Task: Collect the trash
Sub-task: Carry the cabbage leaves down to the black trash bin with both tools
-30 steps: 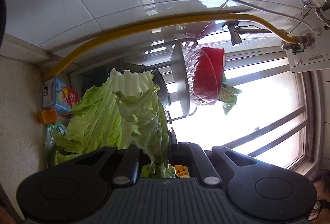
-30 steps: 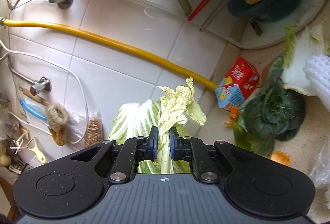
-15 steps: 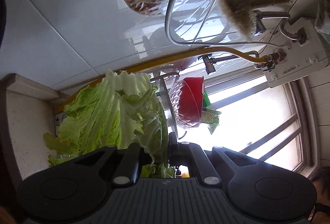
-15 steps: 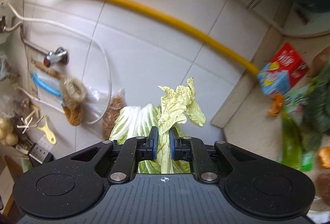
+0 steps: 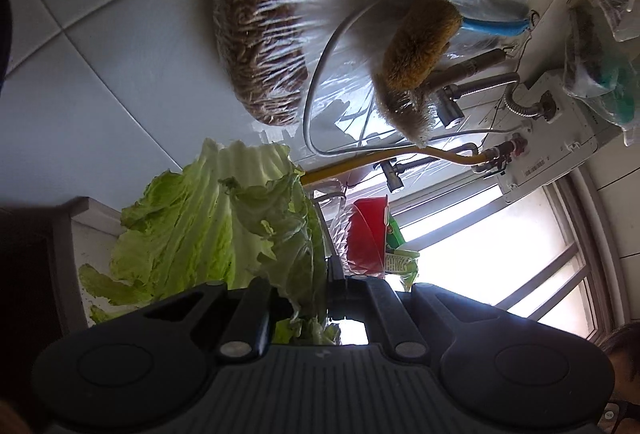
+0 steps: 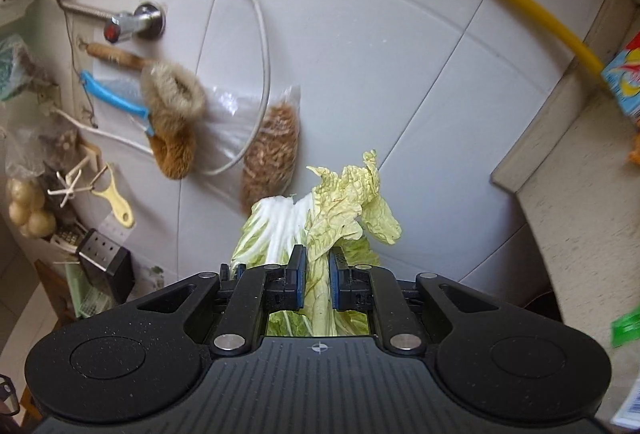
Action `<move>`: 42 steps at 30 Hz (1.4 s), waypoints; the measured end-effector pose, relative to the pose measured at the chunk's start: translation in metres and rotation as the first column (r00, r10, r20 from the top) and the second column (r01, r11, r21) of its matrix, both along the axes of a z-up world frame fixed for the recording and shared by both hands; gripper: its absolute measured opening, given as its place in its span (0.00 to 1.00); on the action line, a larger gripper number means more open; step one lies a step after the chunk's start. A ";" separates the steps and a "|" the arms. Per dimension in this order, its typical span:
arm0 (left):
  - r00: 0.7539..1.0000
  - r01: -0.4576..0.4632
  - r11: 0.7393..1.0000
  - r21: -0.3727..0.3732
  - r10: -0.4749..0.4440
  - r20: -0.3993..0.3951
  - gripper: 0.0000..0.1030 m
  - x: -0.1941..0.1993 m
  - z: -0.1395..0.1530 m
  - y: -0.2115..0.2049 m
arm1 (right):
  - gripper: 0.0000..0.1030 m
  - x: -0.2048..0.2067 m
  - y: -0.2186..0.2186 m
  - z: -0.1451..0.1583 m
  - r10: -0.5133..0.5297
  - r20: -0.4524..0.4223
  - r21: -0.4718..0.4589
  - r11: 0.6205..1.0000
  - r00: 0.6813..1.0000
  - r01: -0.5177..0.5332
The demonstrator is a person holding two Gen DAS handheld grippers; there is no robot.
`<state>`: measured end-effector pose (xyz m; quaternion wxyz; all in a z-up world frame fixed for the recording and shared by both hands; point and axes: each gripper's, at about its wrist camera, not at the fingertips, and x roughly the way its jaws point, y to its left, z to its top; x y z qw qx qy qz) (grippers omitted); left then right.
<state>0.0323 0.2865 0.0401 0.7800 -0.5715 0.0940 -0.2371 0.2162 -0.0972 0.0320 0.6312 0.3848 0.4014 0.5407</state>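
Cabbage leaves [image 6: 340,222], limp, light and easily torn, hang in the air before the tiled wall [image 6: 360,54], both the left gripper [image 5: 308,282] and right gripper [image 6: 317,270] clamped on them, best pinched at the firmer white ribs.

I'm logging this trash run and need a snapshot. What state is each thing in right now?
Left gripper: shut on green cabbage leaves, lifted off the counter.
Right gripper: shut on pale cabbage leaf, held upright.
Clear bag of brown dried food: hanging on the tiled wall.
Brush: hanging on the wall.
Yellow peeler: hanging.
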 end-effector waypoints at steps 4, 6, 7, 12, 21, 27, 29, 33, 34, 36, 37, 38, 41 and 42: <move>1.000 -0.031 1.000 0.004 0.031 -0.002 0.04 -0.018 0.000 0.008 | 0.16 -0.009 0.021 -0.001 0.046 -0.009 0.003 0.999 0.999 -0.046; 0.999 -0.042 0.999 0.005 0.042 -0.006 0.04 -0.026 -0.002 0.011 | 0.16 -0.014 0.031 -0.003 0.068 -0.014 0.001 0.998 0.998 -0.068; 0.999 -0.048 0.999 0.005 0.048 -0.011 0.04 -0.030 -0.003 0.013 | 0.16 -0.017 0.036 -0.004 0.077 -0.017 -0.001 0.997 0.997 -0.077; 0.997 -0.073 0.997 0.005 0.073 -0.036 0.04 -0.046 -0.011 0.023 | 0.16 -0.026 0.055 -0.012 0.108 -0.038 -0.020 0.994 0.993 -0.108; 0.983 -0.096 0.995 -0.004 0.094 -0.155 0.04 -0.053 -0.049 0.033 | 0.17 -0.033 0.085 -0.048 0.118 -0.112 -0.104 0.986 0.987 -0.129; 0.967 -0.109 0.994 0.022 0.112 -0.230 0.04 -0.051 -0.069 0.037 | 0.20 -0.037 0.103 -0.071 0.112 -0.128 -0.192 0.972 0.985 -0.135; 0.959 -0.115 0.993 0.036 0.120 -0.257 0.04 -0.048 -0.077 0.038 | 0.22 -0.037 0.110 -0.079 0.108 -0.126 -0.226 0.965 0.986 -0.134; 0.938 -0.108 0.990 0.088 0.130 -0.321 0.04 -0.040 -0.092 0.038 | 0.25 -0.037 0.124 -0.093 0.114 -0.124 -0.287 0.947 0.986 -0.146; 0.934 -0.103 0.989 0.103 0.132 -0.333 0.04 -0.038 -0.096 0.038 | 0.26 -0.037 0.127 -0.096 0.113 -0.121 -0.301 0.943 0.986 -0.145; 0.920 -0.103 0.986 0.133 0.145 -0.365 0.07 -0.034 -0.102 0.037 | 0.29 -0.037 0.133 -0.103 0.109 -0.115 -0.334 0.932 0.987 -0.142; 0.911 -0.100 0.979 0.175 0.161 -0.379 0.09 -0.031 -0.103 0.036 | 0.30 -0.037 0.135 -0.106 0.111 -0.113 -0.349 0.926 0.987 -0.144; 0.903 -0.097 0.973 0.209 0.174 -0.393 0.14 -0.028 -0.105 0.034 | 0.32 -0.036 0.138 -0.110 0.108 -0.114 -0.365 0.920 0.988 -0.143; 0.878 -0.071 0.959 0.276 0.191 -0.439 0.24 -0.019 -0.111 0.029 | 0.33 -0.034 0.147 -0.120 0.109 -0.109 -0.425 0.893 0.988 -0.146; 0.868 -0.062 0.951 0.303 0.201 -0.454 0.25 -0.015 -0.113 0.026 | 0.37 -0.034 0.150 -0.124 0.109 -0.109 -0.442 0.885 0.988 -0.146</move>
